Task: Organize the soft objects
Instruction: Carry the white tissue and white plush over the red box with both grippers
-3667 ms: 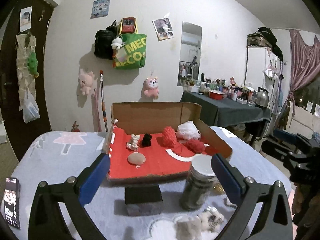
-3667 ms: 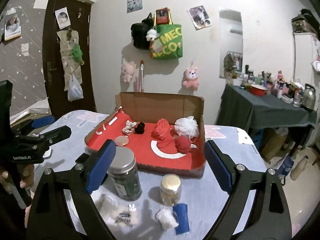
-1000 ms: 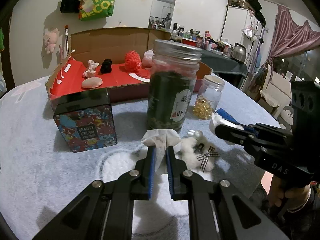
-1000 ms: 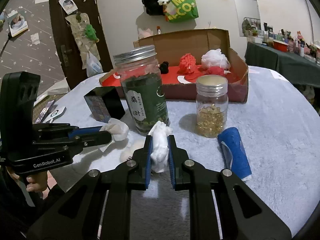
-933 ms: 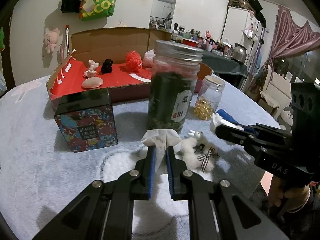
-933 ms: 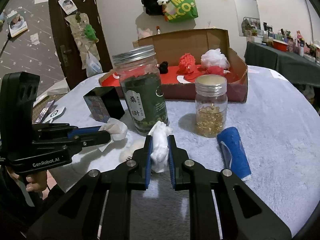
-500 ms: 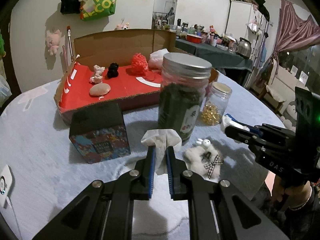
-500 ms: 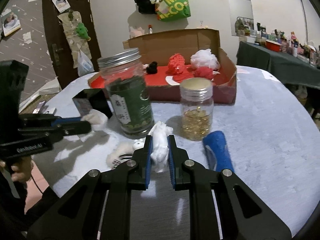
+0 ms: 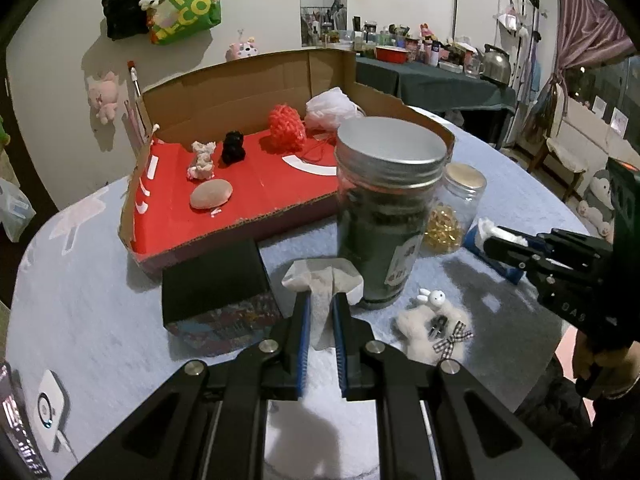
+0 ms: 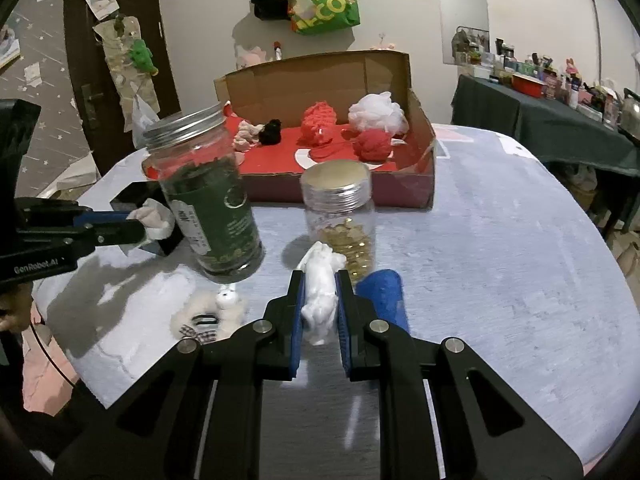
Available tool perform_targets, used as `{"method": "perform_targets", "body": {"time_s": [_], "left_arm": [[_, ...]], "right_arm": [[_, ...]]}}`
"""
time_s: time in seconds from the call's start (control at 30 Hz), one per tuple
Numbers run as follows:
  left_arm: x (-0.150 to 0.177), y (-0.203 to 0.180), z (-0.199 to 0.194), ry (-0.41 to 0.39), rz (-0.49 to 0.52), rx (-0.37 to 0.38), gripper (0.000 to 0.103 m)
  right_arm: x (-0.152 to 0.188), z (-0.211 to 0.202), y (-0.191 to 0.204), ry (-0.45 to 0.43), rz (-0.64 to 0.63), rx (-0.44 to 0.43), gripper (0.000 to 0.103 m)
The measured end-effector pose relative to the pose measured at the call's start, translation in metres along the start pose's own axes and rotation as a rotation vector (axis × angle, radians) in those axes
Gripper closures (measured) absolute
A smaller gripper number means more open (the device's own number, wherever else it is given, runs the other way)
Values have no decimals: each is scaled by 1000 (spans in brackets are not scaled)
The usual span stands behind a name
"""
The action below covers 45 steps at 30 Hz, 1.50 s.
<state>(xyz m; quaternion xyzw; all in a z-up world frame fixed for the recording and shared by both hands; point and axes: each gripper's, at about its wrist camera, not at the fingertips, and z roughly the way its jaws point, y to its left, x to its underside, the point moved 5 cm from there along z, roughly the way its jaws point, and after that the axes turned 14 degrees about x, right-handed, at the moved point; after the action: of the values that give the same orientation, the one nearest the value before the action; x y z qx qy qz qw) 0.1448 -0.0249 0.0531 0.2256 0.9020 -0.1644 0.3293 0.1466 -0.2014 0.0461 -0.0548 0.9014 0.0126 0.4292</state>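
Note:
My left gripper (image 9: 320, 300) is shut on a crumpled white tissue (image 9: 322, 280), held above the table in front of the dark tea jar (image 9: 386, 216). My right gripper (image 10: 319, 280) is shut on a small white soft toy (image 10: 320, 284), lifted just before the jar of gold capsules (image 10: 340, 216). A fluffy white bunny with a checked bow (image 9: 434, 326) lies on the table between the two grippers. A blue cloth roll (image 10: 382, 296) rests right of my right gripper. The open cardboard box (image 9: 248, 92) with a red floor holds several soft items.
A black patterned tin (image 9: 218, 292) stands left of the tea jar. A small white device (image 9: 50, 404) lies near the left table edge. The table's right side (image 10: 520, 280) is bare cloth. A dark side table (image 10: 560, 120) crowded with bottles stands beyond.
Both grippers opened wide earlier, then closed on the tissue and the white toy. Over the last second both rose and drew back, so the jars and box now sit lower and farther.

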Motion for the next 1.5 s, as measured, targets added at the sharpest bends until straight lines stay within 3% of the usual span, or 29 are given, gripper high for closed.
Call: {"method": "perform_targets", "body": {"time_s": [0.27,0.7,1.13,1.5], "left_arm": [[-13,2,-1,33,36,-37,91],[-32,14,7,63,58,-37,91],[-64,48,17,51,27,73,91],[-102,76,47,92,20,165,91]], "right_arm": [[-6,5,-15,13,-1,-2,89],[-24,25,-45,54,-13,-16,89],[-71,50,-50,74,-59,-104,89],[-120,86,-14,130,-142,-189,89]]}}
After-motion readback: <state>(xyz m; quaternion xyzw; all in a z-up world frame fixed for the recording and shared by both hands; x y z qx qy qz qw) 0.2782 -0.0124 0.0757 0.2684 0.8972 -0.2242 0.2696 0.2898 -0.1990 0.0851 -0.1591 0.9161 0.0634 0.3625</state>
